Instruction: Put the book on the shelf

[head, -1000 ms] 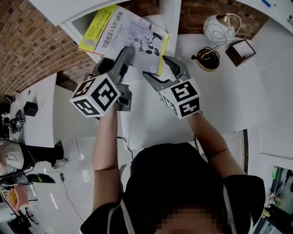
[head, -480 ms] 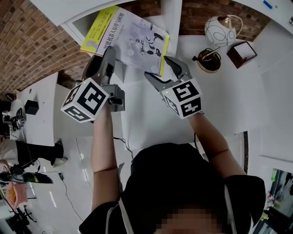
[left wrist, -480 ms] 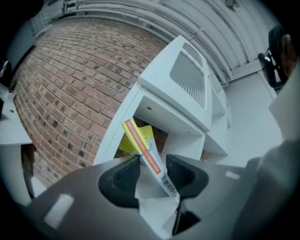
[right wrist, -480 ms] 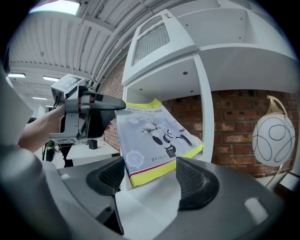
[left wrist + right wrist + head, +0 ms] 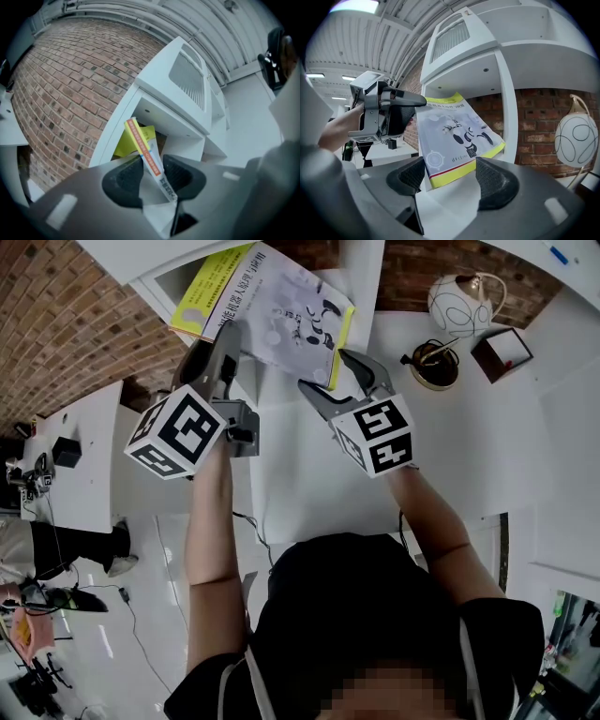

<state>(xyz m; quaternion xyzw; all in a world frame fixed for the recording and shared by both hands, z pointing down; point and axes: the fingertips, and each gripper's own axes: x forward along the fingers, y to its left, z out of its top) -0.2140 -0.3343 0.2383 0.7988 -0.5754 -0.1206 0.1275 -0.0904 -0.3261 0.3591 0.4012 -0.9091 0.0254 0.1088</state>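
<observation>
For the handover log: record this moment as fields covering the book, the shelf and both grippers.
book: yellow-and-grey paperback book, tilted, far end at the shelf opening
shelf: white shelf unit, compartment open towards the person
left gripper: jaws closing, book's spine edge between them, not clamped yet
right gripper: jaws apart around the book's near edge; grip unclear

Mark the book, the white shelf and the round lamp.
Grey-and-yellow paperback book (image 5: 281,320), head view, front cover.
White shelf unit (image 5: 508,93), right gripper view, upright divider.
White globe lamp (image 5: 576,138), right gripper view, globe's middle.
</observation>
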